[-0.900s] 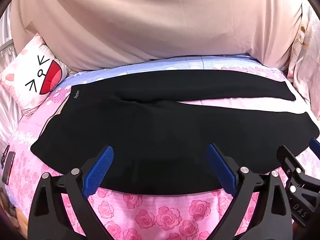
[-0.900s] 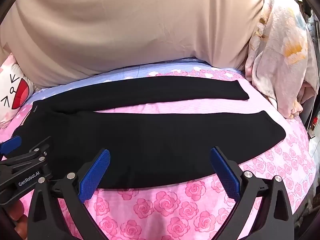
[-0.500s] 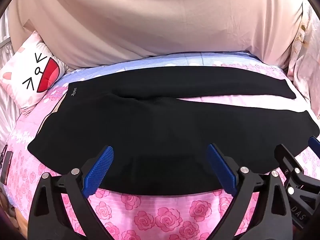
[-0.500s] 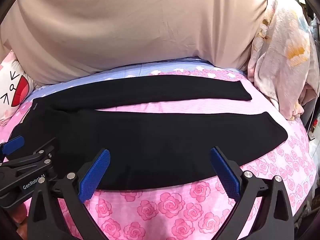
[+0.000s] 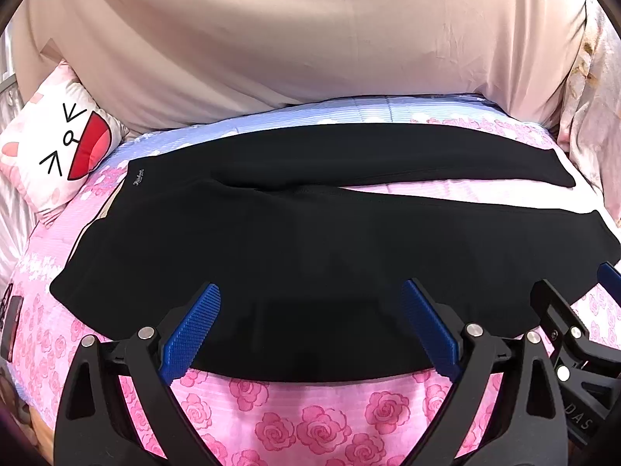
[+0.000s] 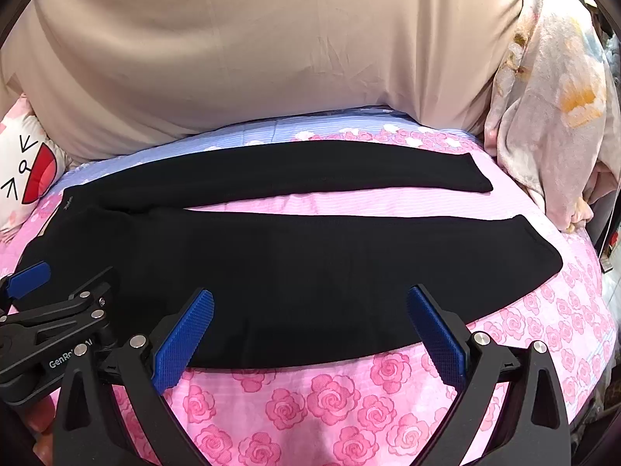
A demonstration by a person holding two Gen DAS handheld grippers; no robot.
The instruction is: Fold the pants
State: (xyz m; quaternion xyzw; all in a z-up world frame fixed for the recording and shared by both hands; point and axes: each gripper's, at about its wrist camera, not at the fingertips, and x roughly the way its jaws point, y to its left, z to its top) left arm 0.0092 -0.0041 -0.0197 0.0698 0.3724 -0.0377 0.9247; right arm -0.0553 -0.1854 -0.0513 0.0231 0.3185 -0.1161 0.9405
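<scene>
Black pants [image 5: 295, 240] lie flat on a pink rose-print bed cover [image 5: 310, 419], waistband to the left, both legs stretching right in a narrow V. My left gripper [image 5: 310, 310] hovers open above the near edge of the seat and thigh, blue pads wide apart with nothing between them. Over the near leg [image 6: 310, 272], my right gripper [image 6: 310, 316] is also open and holds nothing. Each gripper shows at the edge of the other's view: the right one [image 5: 582, 330] low on the right, the left one [image 6: 46, 310] low on the left.
A beige quilt [image 6: 271, 46] is heaped along the far side of the bed. A white cartoon-face pillow [image 5: 58, 147] sits at the far left. A pale floral blanket [image 6: 551, 116] hangs at the right. A dark flat object [image 5: 9, 326] lies at the left bed edge.
Both views have drifted slightly, the pants sitting a little higher in frame. Both grippers stay open, and the pants have not moved.
</scene>
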